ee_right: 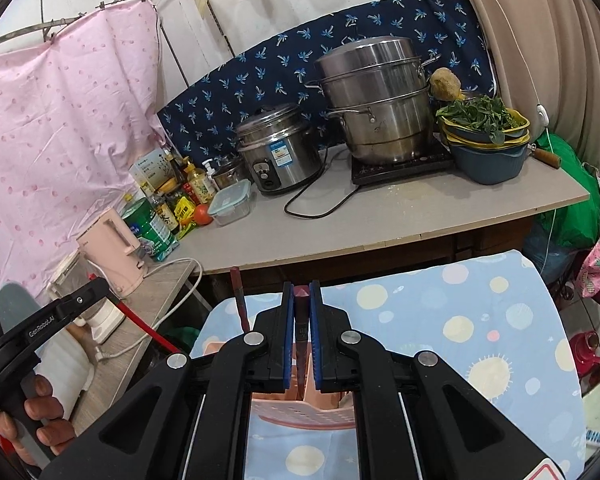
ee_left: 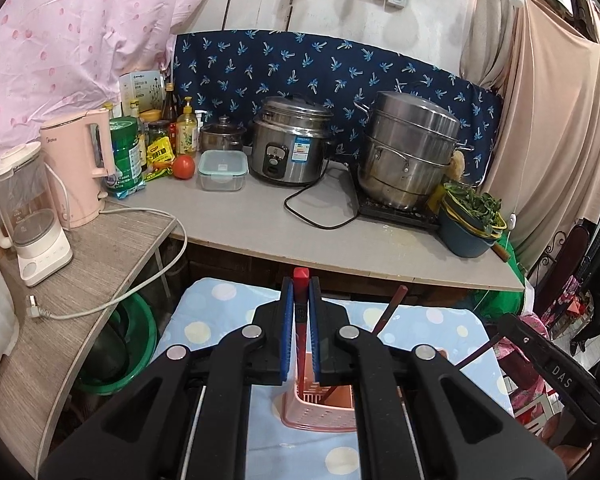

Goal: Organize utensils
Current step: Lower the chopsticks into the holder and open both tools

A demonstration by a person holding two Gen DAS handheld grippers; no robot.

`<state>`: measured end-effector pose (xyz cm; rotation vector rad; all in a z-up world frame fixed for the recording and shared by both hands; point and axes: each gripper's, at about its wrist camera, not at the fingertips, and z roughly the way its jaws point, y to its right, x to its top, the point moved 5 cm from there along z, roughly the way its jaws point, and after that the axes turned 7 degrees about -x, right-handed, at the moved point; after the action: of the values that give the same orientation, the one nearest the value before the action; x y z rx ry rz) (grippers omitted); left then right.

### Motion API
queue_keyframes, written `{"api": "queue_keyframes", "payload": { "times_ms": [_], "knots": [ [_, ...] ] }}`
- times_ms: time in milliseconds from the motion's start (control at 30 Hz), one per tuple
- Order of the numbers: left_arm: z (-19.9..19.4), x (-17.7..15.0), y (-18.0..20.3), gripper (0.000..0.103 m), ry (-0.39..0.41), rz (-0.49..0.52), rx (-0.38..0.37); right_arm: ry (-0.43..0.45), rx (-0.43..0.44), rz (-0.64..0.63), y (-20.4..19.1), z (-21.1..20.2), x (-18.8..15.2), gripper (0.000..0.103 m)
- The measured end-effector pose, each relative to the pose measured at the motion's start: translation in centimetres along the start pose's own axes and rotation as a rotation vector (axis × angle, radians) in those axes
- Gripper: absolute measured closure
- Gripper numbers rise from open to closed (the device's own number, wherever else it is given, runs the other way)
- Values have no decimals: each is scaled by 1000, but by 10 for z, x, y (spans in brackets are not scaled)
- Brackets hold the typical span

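The left gripper [ee_left: 300,312] clamps a red chopstick [ee_left: 301,280] and the right gripper [ee_right: 301,312] a dark chopstick [ee_right: 301,320], both lowered into the pink utensil basket [ee_left: 320,412]. One more dark chopstick [ee_left: 390,310] already stands in that basket; releasing the held pair is probably what remains.

bare counter front [ee_left: 260,216]; pots [ee_left: 410,152] seemingly behind

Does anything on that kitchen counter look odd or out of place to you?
The white plug of the pale kettle lies loose on the side shelf, connected to nothing. A black cord loops across the grey counter. Nothing looks spilled or broken.
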<state>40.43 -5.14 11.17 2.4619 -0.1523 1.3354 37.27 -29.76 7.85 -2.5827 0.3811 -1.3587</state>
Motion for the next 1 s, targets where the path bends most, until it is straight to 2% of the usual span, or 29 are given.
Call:
{"api": "queue_keyframes", "payload": {
  "times_ms": [333,433,567,700,1000],
  "knots": [
    [-5,-4,0,95,4,3,20,15,-32,-6,2,-9,-2,91],
    [-8,-4,1,91,2,7,29,22,-32,-7,1,-15,-3,90],
    [-16,-5,1,83,12,9,36,39,-31,-16,-1,-28,-3,82],
    [-28,-7,2,82,19,11,35,49,-21,-22,-4,-43,-5,82],
    [-61,-25,3,78,19,28,36,42,-15,-45,-9,-78,-31,77]
  ]
}}
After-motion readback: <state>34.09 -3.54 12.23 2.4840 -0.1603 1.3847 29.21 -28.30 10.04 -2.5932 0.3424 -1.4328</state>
